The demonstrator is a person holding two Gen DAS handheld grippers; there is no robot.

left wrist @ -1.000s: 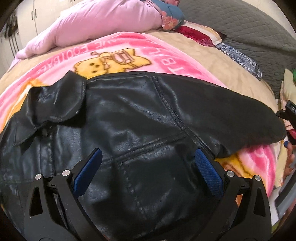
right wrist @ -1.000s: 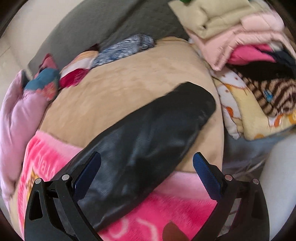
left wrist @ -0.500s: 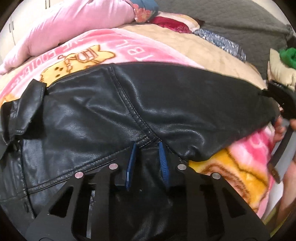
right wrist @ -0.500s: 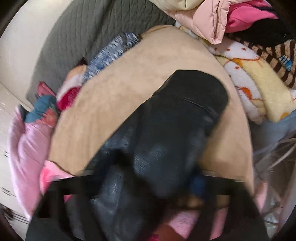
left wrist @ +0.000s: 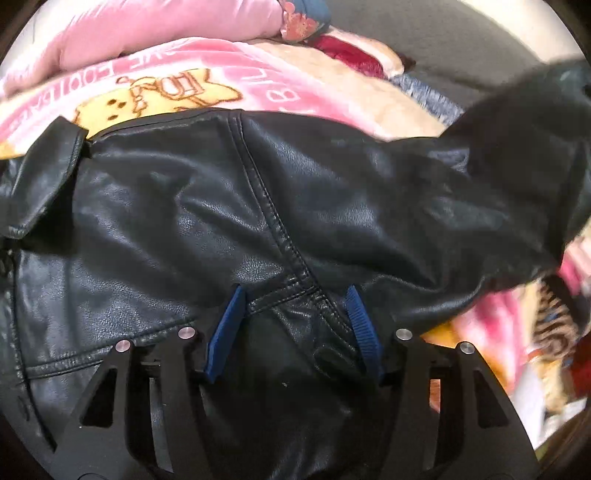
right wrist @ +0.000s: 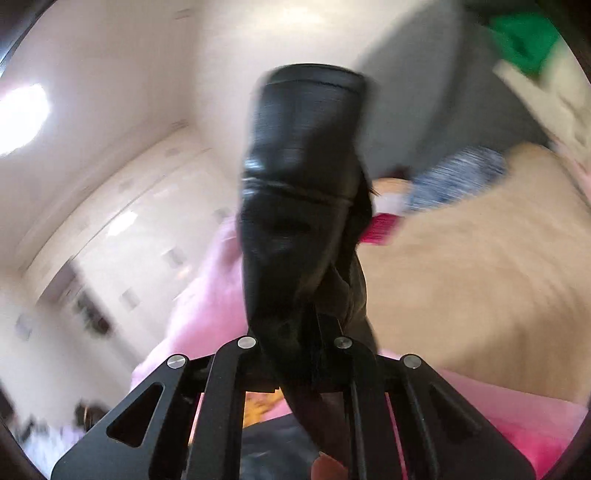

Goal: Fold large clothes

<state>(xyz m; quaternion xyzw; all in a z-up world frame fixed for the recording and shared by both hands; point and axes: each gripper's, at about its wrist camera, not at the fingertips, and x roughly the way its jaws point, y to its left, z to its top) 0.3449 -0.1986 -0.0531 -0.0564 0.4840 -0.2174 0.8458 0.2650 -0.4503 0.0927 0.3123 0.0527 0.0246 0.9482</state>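
Observation:
A black leather jacket (left wrist: pixel 184 221) lies on a pink cartoon blanket (left wrist: pixel 192 85) on the bed. My left gripper (left wrist: pixel 295 317) is shut on a bunch of the jacket at the armpit seam below the sleeve, its blue pads pinching the leather. The jacket's sleeve (left wrist: pixel 517 155) rises off the bed at the right. In the right wrist view my right gripper (right wrist: pixel 295 354) is shut on that sleeve (right wrist: pixel 303 166), whose cuff end stands up in front of the camera.
A pink pillow (left wrist: pixel 147 33) and folded clothes (left wrist: pixel 354 55) lie at the bed's head. A beige blanket (right wrist: pixel 480 266) covers the far side. White cupboards (right wrist: pixel 110 240) stand beyond the bed. A clothes pile (left wrist: pixel 554 325) sits at the right.
My left gripper's pads have parted a little but still pinch the seam. My right gripper has lifted the sleeve off the bed and swung it up, so its view now faces the wall and ceiling.

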